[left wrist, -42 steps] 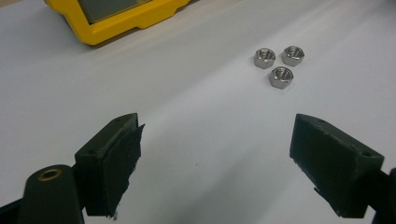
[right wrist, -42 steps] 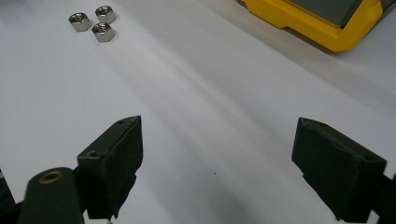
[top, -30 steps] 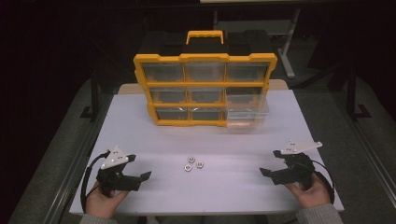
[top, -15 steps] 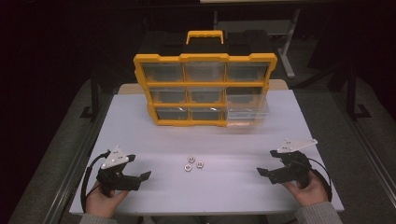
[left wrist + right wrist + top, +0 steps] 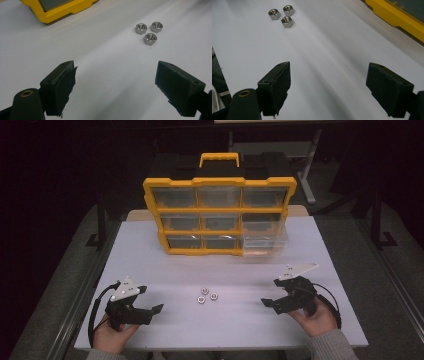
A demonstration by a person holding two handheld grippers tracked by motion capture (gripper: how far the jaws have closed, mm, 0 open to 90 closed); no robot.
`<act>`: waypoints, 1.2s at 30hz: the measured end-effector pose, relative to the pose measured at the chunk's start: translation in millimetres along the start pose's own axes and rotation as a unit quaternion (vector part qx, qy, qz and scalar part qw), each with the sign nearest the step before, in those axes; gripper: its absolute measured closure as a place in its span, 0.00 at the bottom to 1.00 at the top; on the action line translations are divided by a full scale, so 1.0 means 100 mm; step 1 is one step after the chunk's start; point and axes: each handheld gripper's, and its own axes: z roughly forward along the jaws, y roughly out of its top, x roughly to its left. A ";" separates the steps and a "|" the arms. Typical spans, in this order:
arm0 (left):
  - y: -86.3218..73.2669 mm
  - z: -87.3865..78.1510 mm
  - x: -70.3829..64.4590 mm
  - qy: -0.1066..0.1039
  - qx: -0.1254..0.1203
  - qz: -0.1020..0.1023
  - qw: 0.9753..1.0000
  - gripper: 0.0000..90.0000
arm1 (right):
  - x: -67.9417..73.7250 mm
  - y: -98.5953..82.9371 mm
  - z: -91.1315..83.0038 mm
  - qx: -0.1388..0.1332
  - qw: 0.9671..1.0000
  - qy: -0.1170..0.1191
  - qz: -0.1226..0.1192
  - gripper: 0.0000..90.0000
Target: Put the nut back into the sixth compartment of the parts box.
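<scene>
Left gripper (image 5: 150,310) and right gripper (image 5: 272,302) both low over the white table (image 5: 240,270), jaws spread wide and empty, three steel nuts (image 5: 206,296) clustered between them, yellow drawer organizer (image 5: 220,215) upright at the far edge.

Three steel hex nuts (image 5: 206,296) lie clustered flat before the yellow organizer (image 5: 220,215).

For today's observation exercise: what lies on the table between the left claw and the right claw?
In the high view, three metal nuts lie clustered on the white table between the left claw and the right claw; otherwise bare.
</scene>
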 end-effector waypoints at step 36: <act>-0.02 0.02 0.01 0.002 -0.003 -0.002 1.000 0.18 | 0.45 0.84 1.02 0.068 0.987 0.087 -0.114 0.46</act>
